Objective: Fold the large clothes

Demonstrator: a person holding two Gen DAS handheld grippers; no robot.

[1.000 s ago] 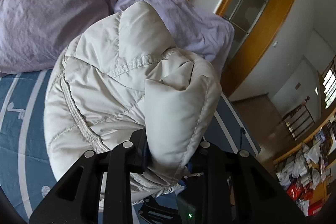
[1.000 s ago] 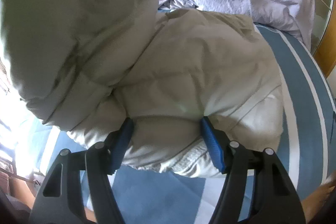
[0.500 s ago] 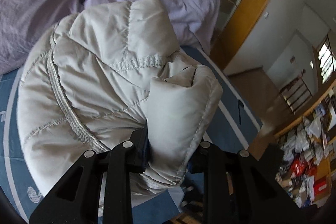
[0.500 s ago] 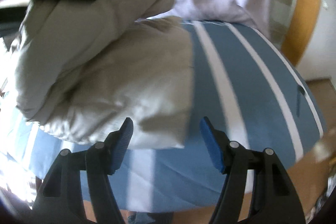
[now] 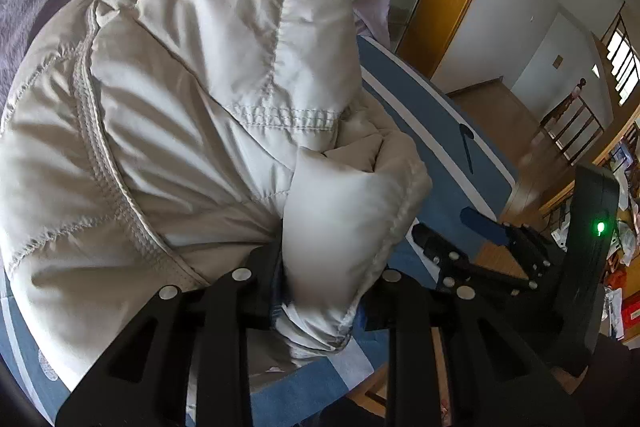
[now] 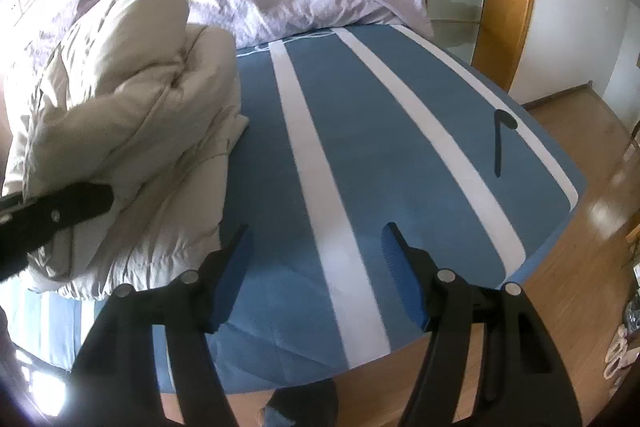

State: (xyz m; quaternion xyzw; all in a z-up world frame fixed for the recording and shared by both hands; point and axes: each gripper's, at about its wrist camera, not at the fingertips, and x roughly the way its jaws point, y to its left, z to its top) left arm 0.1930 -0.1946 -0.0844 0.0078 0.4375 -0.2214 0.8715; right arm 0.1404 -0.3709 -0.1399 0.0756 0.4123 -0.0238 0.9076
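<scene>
Left hand-held gripper clamps unlabelled puffer jacket.

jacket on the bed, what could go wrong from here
Only the left gripper pinches the jacket, on one puffy fold; slippery padding may slide out and the bundle spring open. The right gripper is open over bare bed, giving no support. The jacket lies near the bed's edge, so it could slump off.
</scene>
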